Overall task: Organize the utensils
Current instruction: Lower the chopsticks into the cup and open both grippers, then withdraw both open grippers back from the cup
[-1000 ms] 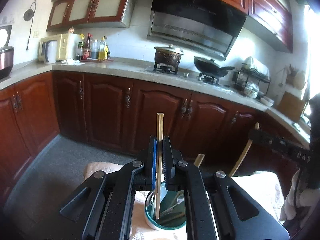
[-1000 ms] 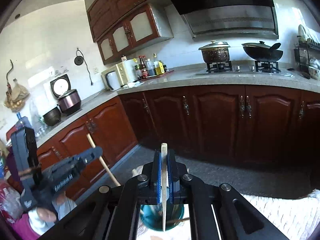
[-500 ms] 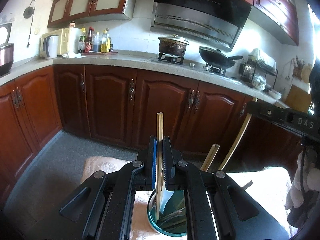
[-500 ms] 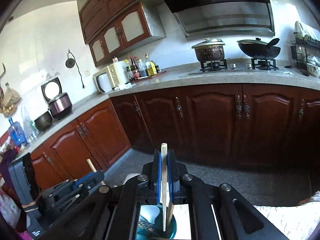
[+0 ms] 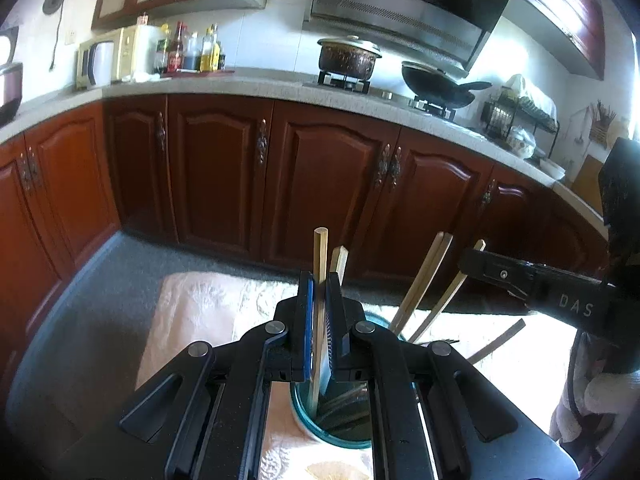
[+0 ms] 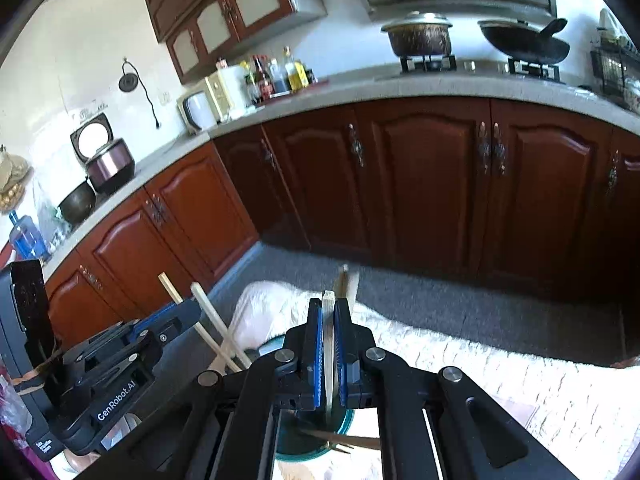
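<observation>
Kitchen with red-brown wooden cabinets [image 5: 328, 184]: the left gripper [image 5: 319, 328] and right gripper [image 6: 328, 344] each stand clamped on a light, stiff, thin bamboo chopstick [image 5: 320, 300] at mid-length over the round teal utensil cup [image 5: 332, 436].

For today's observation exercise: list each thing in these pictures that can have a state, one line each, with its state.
Left claw: shut on a chopstick.
Right claw: shut on another chopstick.
Teal cup: upright, chopsticks standing in it.
Pot: lid on.
Lower cabinet doors: closed.
</observation>
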`<state>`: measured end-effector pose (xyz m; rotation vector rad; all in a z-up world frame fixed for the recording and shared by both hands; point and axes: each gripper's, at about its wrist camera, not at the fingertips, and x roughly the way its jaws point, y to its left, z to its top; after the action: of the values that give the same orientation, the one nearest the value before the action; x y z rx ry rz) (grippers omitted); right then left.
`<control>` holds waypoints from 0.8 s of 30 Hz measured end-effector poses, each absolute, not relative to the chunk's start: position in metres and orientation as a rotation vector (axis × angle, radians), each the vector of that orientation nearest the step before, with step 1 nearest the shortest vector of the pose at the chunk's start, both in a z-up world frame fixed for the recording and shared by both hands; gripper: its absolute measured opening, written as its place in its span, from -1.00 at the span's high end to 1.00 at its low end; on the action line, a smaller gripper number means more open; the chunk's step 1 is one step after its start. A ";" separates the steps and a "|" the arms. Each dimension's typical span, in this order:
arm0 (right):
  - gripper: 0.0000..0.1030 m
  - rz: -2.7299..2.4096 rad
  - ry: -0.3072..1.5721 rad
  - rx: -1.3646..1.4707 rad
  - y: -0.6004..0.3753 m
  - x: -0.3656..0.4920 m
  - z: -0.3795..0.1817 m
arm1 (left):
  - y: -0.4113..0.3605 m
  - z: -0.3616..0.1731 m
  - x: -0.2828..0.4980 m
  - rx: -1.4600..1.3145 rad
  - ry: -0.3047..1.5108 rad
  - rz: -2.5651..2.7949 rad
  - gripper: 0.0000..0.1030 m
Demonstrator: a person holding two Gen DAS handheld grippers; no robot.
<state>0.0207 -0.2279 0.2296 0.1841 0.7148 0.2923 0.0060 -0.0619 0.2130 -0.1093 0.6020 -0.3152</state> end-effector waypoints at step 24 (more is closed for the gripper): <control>0.29 0.234 0.673 0.198 -0.240 -0.055 0.250 | -0.056 0.218 -0.047 -0.051 0.601 -0.279 -0.09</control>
<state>-0.0549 -0.2402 0.2500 0.1983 0.6732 0.2342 -0.0468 -0.0563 0.2178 -0.0509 0.6010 -0.2790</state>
